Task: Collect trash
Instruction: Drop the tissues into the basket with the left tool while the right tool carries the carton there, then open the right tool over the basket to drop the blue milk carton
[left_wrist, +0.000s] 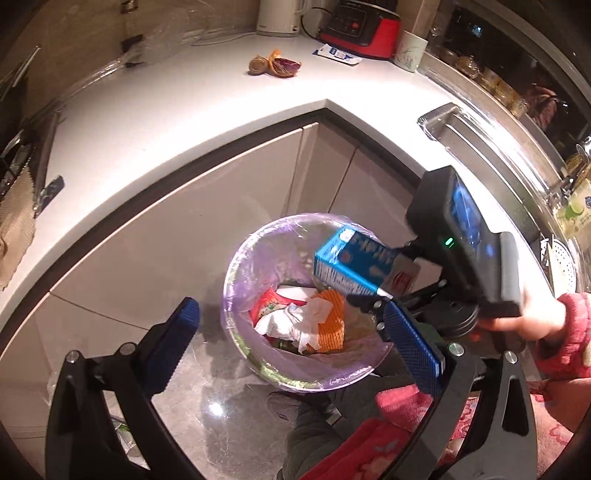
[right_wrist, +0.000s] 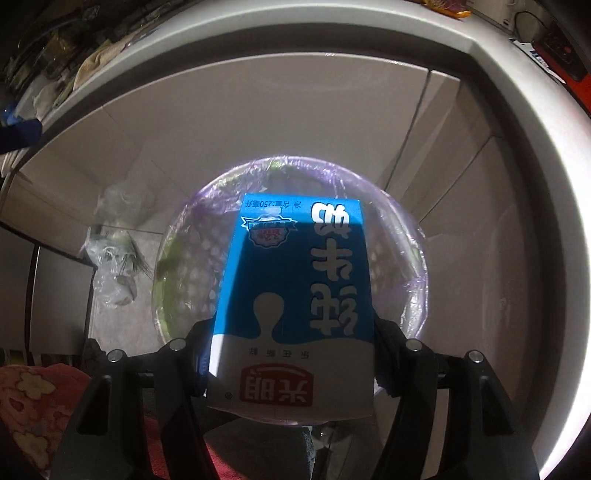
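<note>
A blue and white milk carton (right_wrist: 295, 295) is clamped between the fingers of my right gripper (right_wrist: 291, 350), which is shut on its white end. The carton (left_wrist: 354, 266) hangs tilted over the round trash bin (left_wrist: 236, 266), which has a purple liner. Inside the bin lie crumpled white tissue (left_wrist: 295, 321), an orange wrapper (left_wrist: 330, 321) and a red wrapper (left_wrist: 267, 302). My left gripper (left_wrist: 295, 343) is above the bin's near side, wide open, with nothing between its blue pads (left_wrist: 177, 332). Peel scraps (left_wrist: 275, 64) and a blue and white wrapper (left_wrist: 336, 53) lie on the white counter (left_wrist: 166, 122).
The bin stands on a grey floor (left_wrist: 214, 402) in the corner of beige cabinets (left_wrist: 192, 221). A kettle (left_wrist: 277, 16), a red appliance (left_wrist: 360, 27), a mug (left_wrist: 410, 50) and a sink (left_wrist: 480, 147) are on the counter. A clear bag of greens (right_wrist: 114, 258) lies left of the bin.
</note>
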